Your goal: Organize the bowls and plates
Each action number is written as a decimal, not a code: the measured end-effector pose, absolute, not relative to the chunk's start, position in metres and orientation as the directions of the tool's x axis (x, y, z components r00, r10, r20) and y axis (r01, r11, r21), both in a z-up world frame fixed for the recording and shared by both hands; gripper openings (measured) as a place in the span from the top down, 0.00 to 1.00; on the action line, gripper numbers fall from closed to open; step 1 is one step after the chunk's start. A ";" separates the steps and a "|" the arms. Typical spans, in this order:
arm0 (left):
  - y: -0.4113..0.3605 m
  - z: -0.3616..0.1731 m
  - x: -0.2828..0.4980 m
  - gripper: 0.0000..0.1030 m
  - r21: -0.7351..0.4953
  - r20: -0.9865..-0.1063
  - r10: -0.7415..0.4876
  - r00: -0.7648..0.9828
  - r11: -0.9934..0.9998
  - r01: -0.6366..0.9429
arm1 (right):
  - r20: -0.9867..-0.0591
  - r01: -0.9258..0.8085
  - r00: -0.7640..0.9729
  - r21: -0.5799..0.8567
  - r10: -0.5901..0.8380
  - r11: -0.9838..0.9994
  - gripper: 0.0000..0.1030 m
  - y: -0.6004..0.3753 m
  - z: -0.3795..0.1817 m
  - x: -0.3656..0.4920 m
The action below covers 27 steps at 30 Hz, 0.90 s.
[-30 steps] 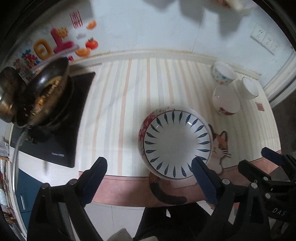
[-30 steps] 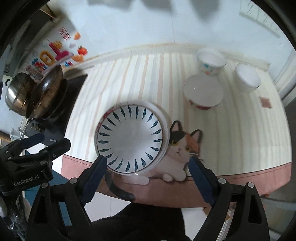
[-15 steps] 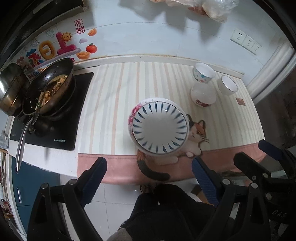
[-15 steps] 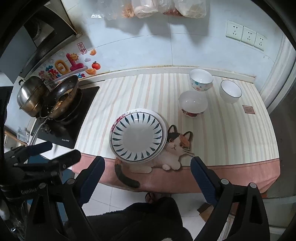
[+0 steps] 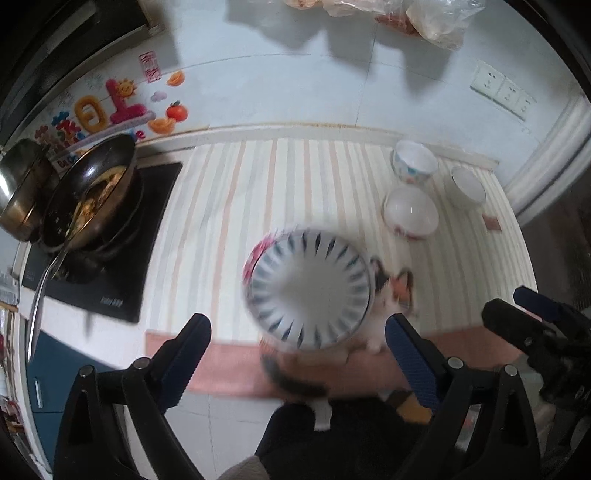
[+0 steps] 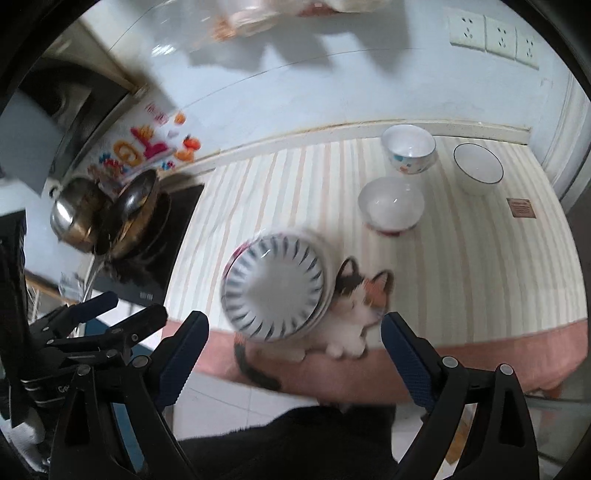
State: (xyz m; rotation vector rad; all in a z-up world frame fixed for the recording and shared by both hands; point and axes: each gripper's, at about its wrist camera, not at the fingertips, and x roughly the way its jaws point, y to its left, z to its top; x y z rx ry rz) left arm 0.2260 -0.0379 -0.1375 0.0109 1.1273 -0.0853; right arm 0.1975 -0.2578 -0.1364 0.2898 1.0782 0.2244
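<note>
A stack of plates (image 5: 308, 288), the top one white with blue leaf marks and a red-patterned one under it, sits near the counter's front edge; it also shows in the right wrist view (image 6: 275, 291). Three white bowls stand at the back right: a dotted one (image 5: 413, 162) (image 6: 408, 153), a red-trimmed one (image 5: 410, 211) (image 6: 391, 205) and a dark-rimmed one (image 5: 467, 184) (image 6: 478, 168). My left gripper (image 5: 297, 356) is open and empty, held back above the counter's front edge. My right gripper (image 6: 293, 354) is open and empty, likewise held back.
A striped mat (image 5: 295, 192) with a cat picture (image 6: 364, 295) covers the counter. At the left a black hob (image 5: 110, 258) carries a frying pan with food (image 5: 92, 199) and a steel pot (image 6: 74, 218). Wall sockets (image 6: 493, 35) and hanging bags (image 5: 436, 18) are behind.
Both grippers rose and pulled back from the plates a second ago, then came a little closer again. The plates and bowls have not moved.
</note>
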 end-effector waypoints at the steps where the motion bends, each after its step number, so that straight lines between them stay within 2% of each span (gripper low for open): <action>1: -0.043 -0.139 0.236 0.06 -0.035 -0.899 -0.061 0.433 0.997 0.069 | -0.827 -0.029 0.464 0.344 0.318 0.938 0.06 -0.272 -0.143 0.211; 7: -0.093 -0.185 0.340 0.07 -0.126 -0.925 -0.140 0.354 0.990 0.063 | -0.858 0.046 0.415 0.353 0.304 0.934 0.06 -0.347 -0.200 0.305; 10: -0.121 -0.221 0.386 0.16 -0.194 -0.940 -0.203 0.273 0.979 0.059 | -0.870 0.077 0.367 0.381 0.329 0.921 0.07 -0.376 -0.237 0.351; 11: -0.131 -0.238 0.404 0.23 -0.220 -0.944 -0.226 0.239 0.974 0.051 | -0.870 0.080 0.357 0.392 0.341 0.917 0.08 -0.381 -0.247 0.363; 12: -0.137 -0.248 0.412 0.32 -0.228 -0.948 -0.233 0.218 0.973 0.046 | -0.873 0.087 0.338 0.402 0.353 0.912 0.13 -0.388 -0.262 0.378; 13: -0.144 -0.262 0.424 0.37 -0.236 -0.952 -0.239 0.189 0.971 0.042 | -0.875 0.090 0.315 0.413 0.368 0.906 0.16 -0.392 -0.275 0.392; 15: -0.155 -0.291 0.444 0.53 -0.245 -0.960 -0.246 0.130 0.969 0.023 | -0.882 0.104 0.269 0.426 0.387 0.899 0.34 -0.397 -0.300 0.412; 17: -0.164 -0.319 0.458 0.64 -0.256 -0.965 -0.255 0.066 0.967 0.006 | -0.886 0.110 0.221 0.437 0.407 0.893 0.42 -0.398 -0.321 0.427; 19: -0.169 -0.334 0.463 0.65 -0.262 -0.965 -0.261 0.033 0.965 -0.003 | -0.888 0.116 0.175 0.448 0.426 0.886 0.49 -0.398 -0.342 0.440; 21: -0.174 -0.346 0.467 0.69 -0.264 -0.964 -0.264 0.012 0.965 0.002 | -0.891 0.118 0.143 0.449 0.432 0.886 0.66 -0.397 -0.355 0.447; 24: -0.181 -0.356 0.464 0.76 -0.291 -0.957 -0.291 -0.017 0.957 0.013 | -0.897 0.118 0.117 0.438 0.425 0.891 0.79 -0.396 -0.369 0.453; 27: -0.189 -0.355 0.458 0.77 -0.294 -0.956 -0.293 -0.020 0.955 0.036 | -0.896 0.112 0.112 0.441 0.430 0.890 0.82 -0.397 -0.372 0.455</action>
